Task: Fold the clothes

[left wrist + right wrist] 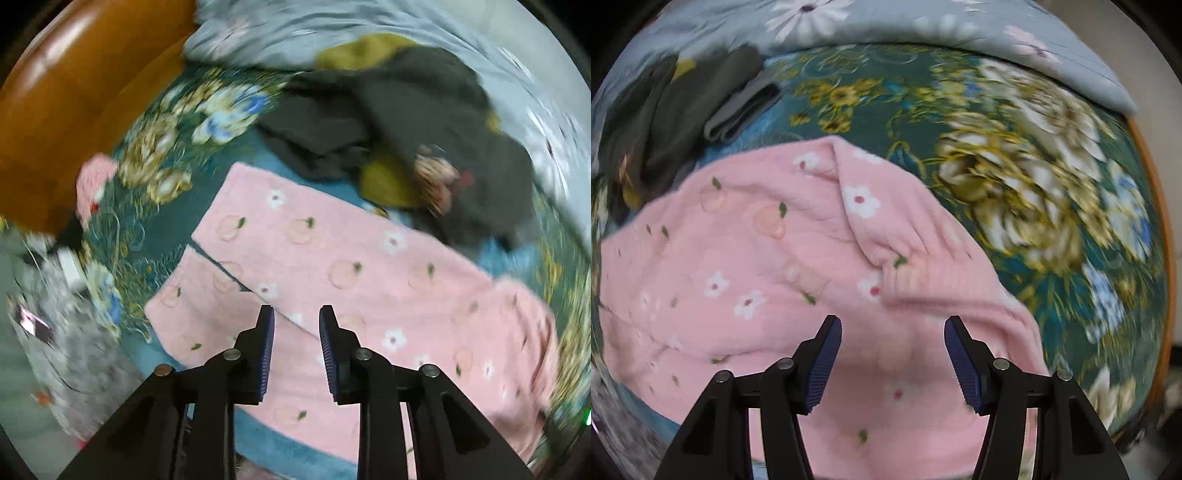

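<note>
The left gripper [296,317] hangs spread and empty, the pink pajama pants [332,266] flat just beyond its tips. The right gripper [892,328] is spread wider, empty, with the pants' waistband [938,291] just ahead. Dark clothes [424,122] lie farther ahead on the floral bedspread [1015,184].

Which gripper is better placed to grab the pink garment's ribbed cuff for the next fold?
Right, probably. The right gripper is open, with the ribbed cuff of the pink garment just ahead of its fingertips. The left gripper, also open, faces flat pink fabric over a seam, no cuff nearby.
</note>
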